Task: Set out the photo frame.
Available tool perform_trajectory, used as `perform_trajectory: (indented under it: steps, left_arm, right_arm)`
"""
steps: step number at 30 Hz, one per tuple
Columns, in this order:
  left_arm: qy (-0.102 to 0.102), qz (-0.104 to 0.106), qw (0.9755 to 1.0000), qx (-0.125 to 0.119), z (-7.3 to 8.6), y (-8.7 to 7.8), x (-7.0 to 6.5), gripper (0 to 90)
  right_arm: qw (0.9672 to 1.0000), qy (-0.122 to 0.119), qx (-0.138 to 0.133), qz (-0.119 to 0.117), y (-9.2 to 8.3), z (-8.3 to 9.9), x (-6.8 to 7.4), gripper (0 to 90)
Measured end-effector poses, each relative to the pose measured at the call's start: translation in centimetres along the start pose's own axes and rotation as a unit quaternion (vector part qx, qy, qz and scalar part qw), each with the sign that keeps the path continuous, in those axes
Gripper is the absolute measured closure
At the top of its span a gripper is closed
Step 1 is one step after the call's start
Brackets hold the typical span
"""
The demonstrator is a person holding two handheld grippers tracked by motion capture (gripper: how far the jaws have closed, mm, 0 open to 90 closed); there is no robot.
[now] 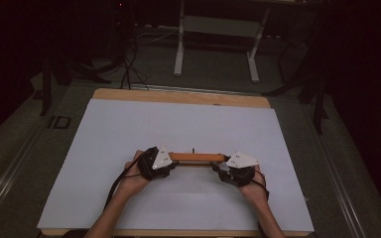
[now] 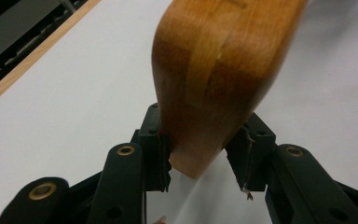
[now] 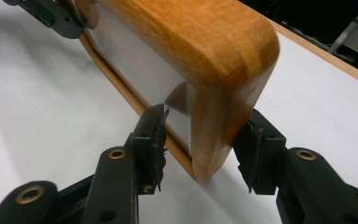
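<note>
1. This looks like a lab or test room, dark all around
2. A wooden table (image 1: 178,95) with a white sheet (image 1: 129,134) sits alone
3. Cables (image 1: 129,64) lie on the floor
4. A white metal stand (image 1: 218,29) is behind

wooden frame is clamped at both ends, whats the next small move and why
Probably a slow, level lift with both hands together. The wooden frame stands on edge on the white table cover, with the left hand-held gripper shut on one end and the right hand-held gripper shut on the other corner. Raising one side first would likely twist the frame in the jaws.
</note>
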State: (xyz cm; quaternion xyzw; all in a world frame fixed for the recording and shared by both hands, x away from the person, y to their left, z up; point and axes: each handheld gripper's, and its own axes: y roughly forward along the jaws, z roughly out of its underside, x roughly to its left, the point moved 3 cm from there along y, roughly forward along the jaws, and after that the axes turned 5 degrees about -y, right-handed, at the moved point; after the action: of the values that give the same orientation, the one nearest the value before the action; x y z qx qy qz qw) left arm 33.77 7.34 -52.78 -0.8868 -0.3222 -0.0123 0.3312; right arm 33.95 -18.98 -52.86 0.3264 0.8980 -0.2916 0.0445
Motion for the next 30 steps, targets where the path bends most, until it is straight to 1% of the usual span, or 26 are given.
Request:
perform_trajectory:
  steps: [8, 20, 26, 30]
  left_arm:
    - [-0.011, 0.007, 0.9999, -0.005, -0.2, -0.3, 0.1, 61.2]
    - [-0.02, 0.015, 0.9996, -0.011, -0.5, -0.8, 0.2, 61.1]
    - [-0.026, 0.021, 0.9994, -0.011, -0.6, -1.0, 0.2, 61.2]
    - [-0.028, 0.024, 0.9993, -0.01, -0.7, -1.1, 0.2, 61.2]
  right_arm:
    - [1.0, 0.001, -0.004, 0.0, -0.4, -0.3, 0.0, 55.4]
    - [0.9999, 0.0, -0.01, -0.005, -0.8, -0.7, -0.1, 55.9]
    - [0.9999, 0.002, -0.012, -0.007, -1.0, -0.8, -0.1, 56.0]
    - [0.9999, 0.001, -0.014, -0.009, -1.0, -0.9, -0.1, 56.1]
